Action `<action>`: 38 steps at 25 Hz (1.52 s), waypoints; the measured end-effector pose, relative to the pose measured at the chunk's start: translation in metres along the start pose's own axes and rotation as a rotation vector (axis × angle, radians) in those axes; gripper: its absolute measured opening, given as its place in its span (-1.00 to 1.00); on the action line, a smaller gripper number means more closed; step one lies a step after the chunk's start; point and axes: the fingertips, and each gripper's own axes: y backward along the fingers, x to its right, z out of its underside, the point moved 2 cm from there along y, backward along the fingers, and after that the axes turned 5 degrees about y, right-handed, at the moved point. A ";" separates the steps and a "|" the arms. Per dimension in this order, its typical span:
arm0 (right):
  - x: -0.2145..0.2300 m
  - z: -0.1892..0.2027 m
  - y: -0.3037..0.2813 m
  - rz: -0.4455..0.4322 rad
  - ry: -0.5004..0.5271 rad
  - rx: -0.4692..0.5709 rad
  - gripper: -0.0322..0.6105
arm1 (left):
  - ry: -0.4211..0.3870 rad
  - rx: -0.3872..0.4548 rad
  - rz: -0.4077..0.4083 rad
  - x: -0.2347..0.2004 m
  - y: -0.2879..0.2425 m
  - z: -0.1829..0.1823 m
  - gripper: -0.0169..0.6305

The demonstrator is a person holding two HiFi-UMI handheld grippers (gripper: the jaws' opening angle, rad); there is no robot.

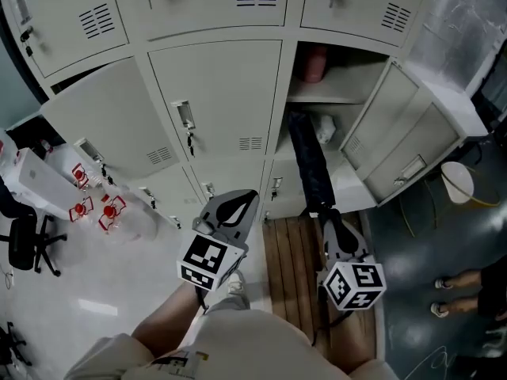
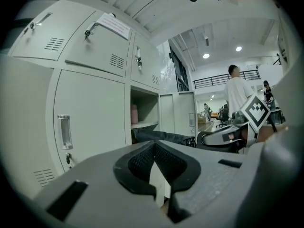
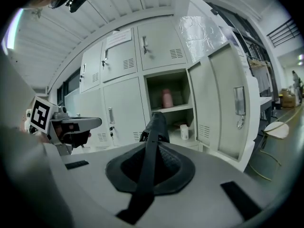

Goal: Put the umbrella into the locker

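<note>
right tool (image 1: 327, 214) clamped on umbrella (image 1: 307, 161) | tip seemingly inside locker (image 1: 337, 98) | left tool (image 1: 240, 198) together, empty

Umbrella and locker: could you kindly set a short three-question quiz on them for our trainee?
1. True or false: the left gripper holds the umbrella.
2. Where in the open locker does the umbrella's far end lie? A above the shelf; B below the shelf; C wholly outside.
3. Fill in: the pink bottle stands ___ the shelf.

Key: 1 false, the right gripper grips it; 2 B; 3 on.
</note>
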 end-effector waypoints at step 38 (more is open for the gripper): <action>0.023 -0.041 -0.222 0.035 0.018 -0.054 -0.85 | 0.036 -0.020 0.084 -0.103 -0.114 -0.006 -0.92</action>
